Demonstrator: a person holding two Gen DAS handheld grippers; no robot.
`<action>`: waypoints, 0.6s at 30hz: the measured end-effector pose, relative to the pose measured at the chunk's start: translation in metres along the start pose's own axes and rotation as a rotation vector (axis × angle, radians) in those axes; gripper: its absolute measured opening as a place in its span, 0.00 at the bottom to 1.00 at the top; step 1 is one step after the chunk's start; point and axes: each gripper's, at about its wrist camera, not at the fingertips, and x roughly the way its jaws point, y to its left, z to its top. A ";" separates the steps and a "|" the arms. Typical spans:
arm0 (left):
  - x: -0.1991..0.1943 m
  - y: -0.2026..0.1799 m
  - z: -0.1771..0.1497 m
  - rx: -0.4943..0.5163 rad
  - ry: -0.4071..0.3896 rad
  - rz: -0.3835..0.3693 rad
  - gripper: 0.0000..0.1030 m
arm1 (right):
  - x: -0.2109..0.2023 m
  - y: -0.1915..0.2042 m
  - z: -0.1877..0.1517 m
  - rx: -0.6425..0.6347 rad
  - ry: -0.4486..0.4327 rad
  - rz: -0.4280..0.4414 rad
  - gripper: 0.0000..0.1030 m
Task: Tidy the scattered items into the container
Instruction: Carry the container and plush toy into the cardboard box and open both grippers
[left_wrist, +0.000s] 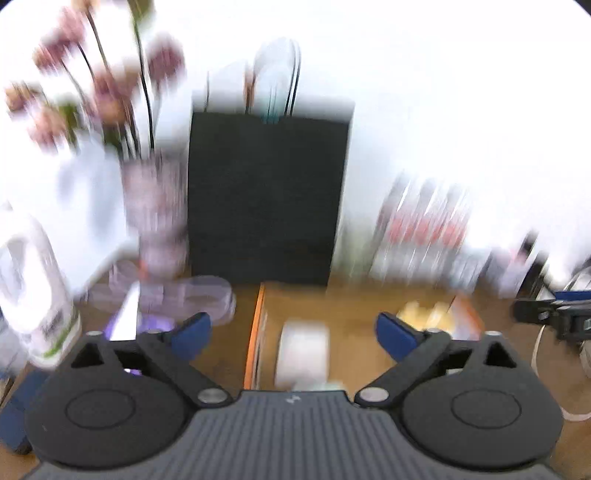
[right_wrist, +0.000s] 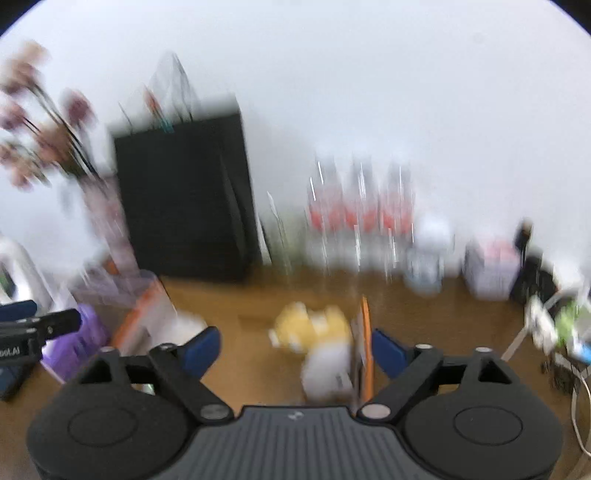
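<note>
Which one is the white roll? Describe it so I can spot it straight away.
Start at the tall black bag standing against the white wall at the back of the wooden table. Directly in front of it lies a brown box with an orange edge, and the white roll sits inside, near that left edge. It is plain white and cylindrical, unlike the yellow item further right in the box.

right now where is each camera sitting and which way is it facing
Left wrist: rides on the left gripper, facing forward and slightly down at a black bag against the wall, with a white roll in a cardboard box; its own open blue fingers show.
Right wrist: rides on the right gripper, facing the same wall; a yellow toy lies ahead, and the left gripper enters at the left edge.
Shared: bag, box, flowers, bottles.
</note>
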 end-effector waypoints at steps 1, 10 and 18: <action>-0.014 -0.002 -0.012 0.013 -0.082 -0.022 0.99 | -0.014 0.005 -0.015 -0.002 -0.103 0.006 1.00; -0.039 -0.013 -0.039 0.074 -0.128 -0.012 0.99 | -0.034 0.032 -0.062 -0.016 -0.214 0.001 0.99; -0.081 0.000 -0.085 0.018 -0.087 0.062 1.00 | -0.081 0.028 -0.102 0.037 -0.227 -0.016 0.99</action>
